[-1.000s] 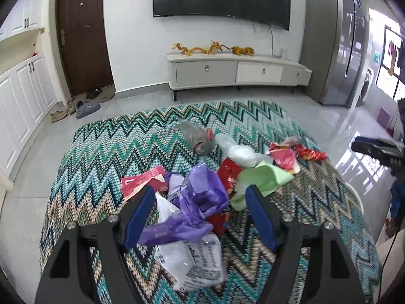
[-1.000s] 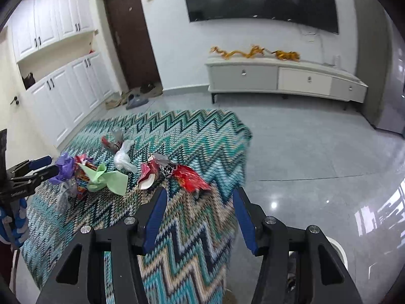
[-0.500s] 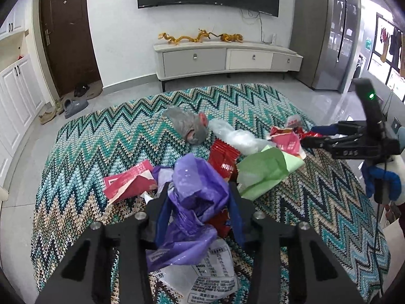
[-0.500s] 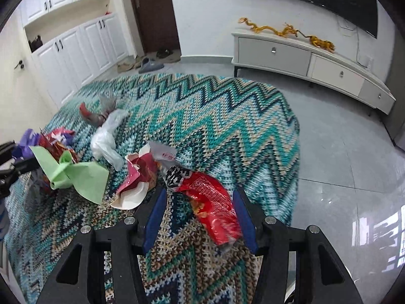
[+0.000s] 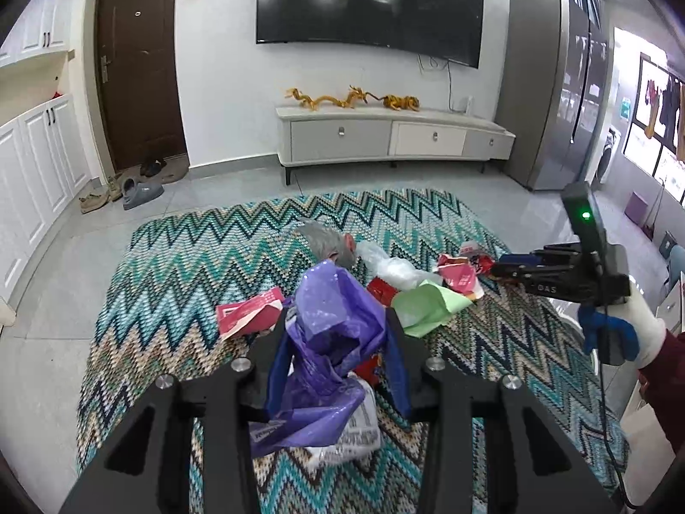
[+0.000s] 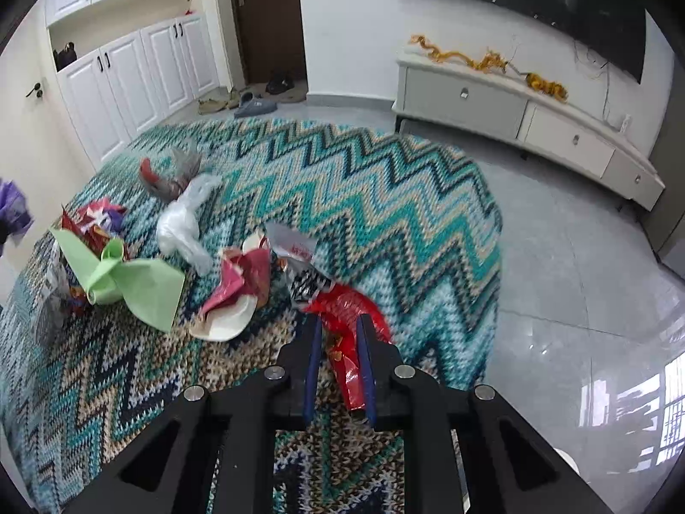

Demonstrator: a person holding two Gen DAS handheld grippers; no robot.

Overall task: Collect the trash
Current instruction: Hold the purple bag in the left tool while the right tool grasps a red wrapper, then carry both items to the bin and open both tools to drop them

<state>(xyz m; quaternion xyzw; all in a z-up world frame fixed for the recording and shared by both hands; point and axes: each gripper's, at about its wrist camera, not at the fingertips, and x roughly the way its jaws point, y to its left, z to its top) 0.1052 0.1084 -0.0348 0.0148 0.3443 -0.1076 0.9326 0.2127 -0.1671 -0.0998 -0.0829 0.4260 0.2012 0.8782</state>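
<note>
Two pairs of tongs each have a piece of litter pinched between their blue pads. The left tongs [image 5: 338, 342] have just been closing, and their jaws now stand narrow on the crumpled purple plastic bag [image 5: 334, 312], near the front of the heap on the zigzag cloth [image 5: 180, 265]. The right tongs [image 6: 338, 342] have also just been closing; their jaws, closer together still, press on the red foil wrapper [image 6: 349, 325] at the right end of the scatter, near the cloth's right edge.

To lift well, I would raise each piece slowly and straight up, since thin film slips and may drag neighbours along: the printed white packet [image 5: 359, 428] lies under the purple bag, and the black-and-white wrapper [image 6: 310, 280] touches the red one. Hold the squeeze steady until each piece hangs free.

Both tongs point steeply down toward the cloth. In the left view, the gloved right hand [image 5: 620, 330] grips its handle from the far right side, reaching in level over the litter. Green paper [image 6: 128, 274], a white bag [image 6: 184, 222] and a pink wrapper [image 6: 244, 282] wait between the two grips.
</note>
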